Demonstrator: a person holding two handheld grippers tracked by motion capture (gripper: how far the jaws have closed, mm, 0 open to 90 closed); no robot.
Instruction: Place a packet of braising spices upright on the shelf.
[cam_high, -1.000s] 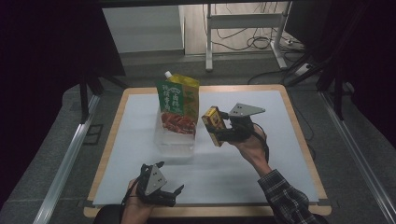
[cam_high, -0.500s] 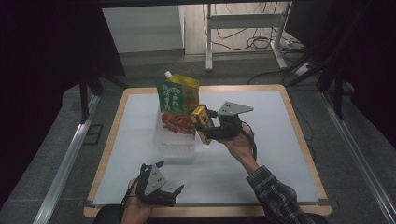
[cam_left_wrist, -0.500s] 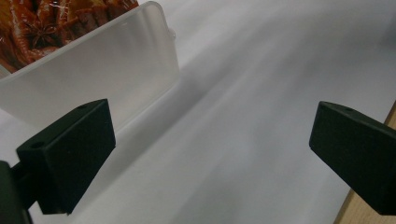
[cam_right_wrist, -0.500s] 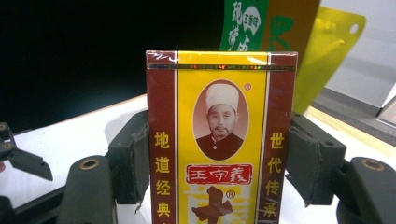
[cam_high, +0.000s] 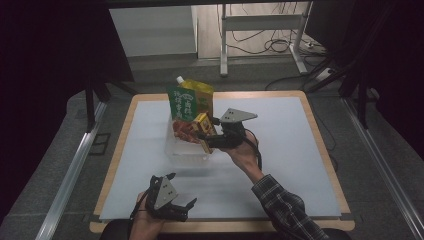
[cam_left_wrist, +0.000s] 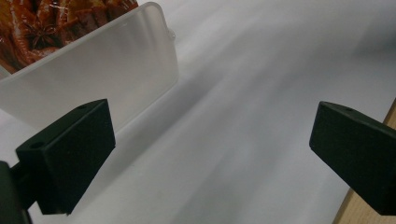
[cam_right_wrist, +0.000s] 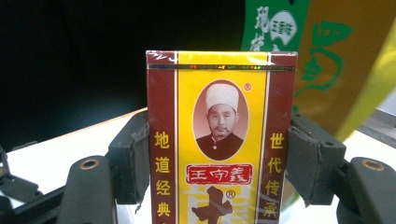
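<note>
- White table mat (cam_high: 300, 150): covers the wooden tabletop.
- Clear plastic container (cam_high: 185, 147): on the mat; a green and yellow spouted pouch (cam_high: 189, 102) stands in it.
- Right gripper (cam_high: 207, 139): jaws pinch a yellow and maroon spice box (cam_high: 205, 129), held just above the container's right edge, beside the pouch.
- Left gripper (cam_high: 181, 192): jaws spread, nothing between them, near the mat's front edge.

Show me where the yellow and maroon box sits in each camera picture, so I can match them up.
High view: the yellow and maroon box is at centre, in the right claw, over the near right rim of the clear tub.
Left gripper view: the box is outside this picture; the tub is upper left.
Right gripper view: the box is upright at centre, clamped by both jaws.
Shared landmark: the green and yellow pouch.
</note>
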